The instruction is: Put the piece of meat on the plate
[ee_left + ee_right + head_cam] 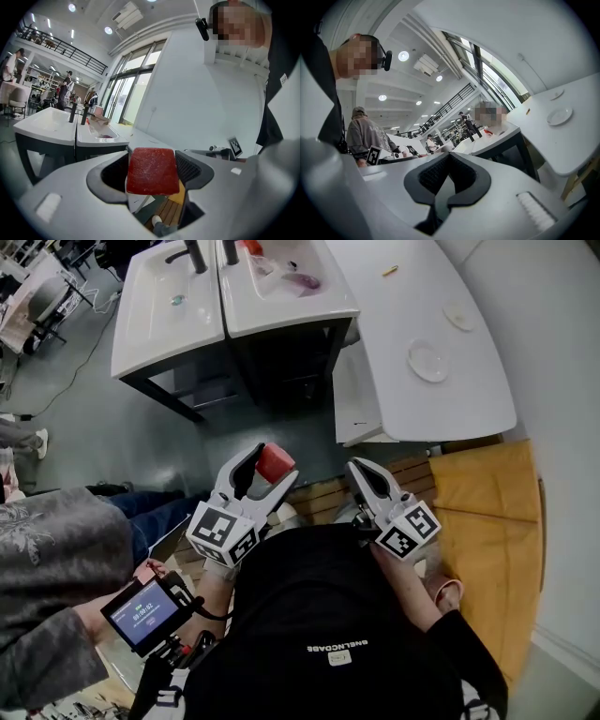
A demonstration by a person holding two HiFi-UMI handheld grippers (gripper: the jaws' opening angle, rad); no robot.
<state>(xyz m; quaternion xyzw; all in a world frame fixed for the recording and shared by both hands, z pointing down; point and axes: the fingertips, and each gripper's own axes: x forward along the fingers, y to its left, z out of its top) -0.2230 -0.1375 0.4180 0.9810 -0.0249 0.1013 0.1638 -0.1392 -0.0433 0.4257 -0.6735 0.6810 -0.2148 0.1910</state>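
Observation:
A flat red piece of meat [277, 465] stands on edge between the jaws of my left gripper [271, 463], which is shut on it and held in the air in front of my chest. In the left gripper view the meat [152, 171] fills the gap of that gripper [153, 174]. My right gripper [360, 468] hovers beside it, shut and with nothing in it; its pads meet in the right gripper view [447, 182]. A white plate [427, 361] lies on the long white table [394, 306] ahead at the right, and the plate [559, 116] also shows in the right gripper view.
A smaller white dish [459, 317] lies farther along the table. Two white basins [169, 296] on a dark stand are ahead at the left. A person in grey holds a small screen [145, 610] at my left. A yellow sheet [487, 521] covers the floor at the right.

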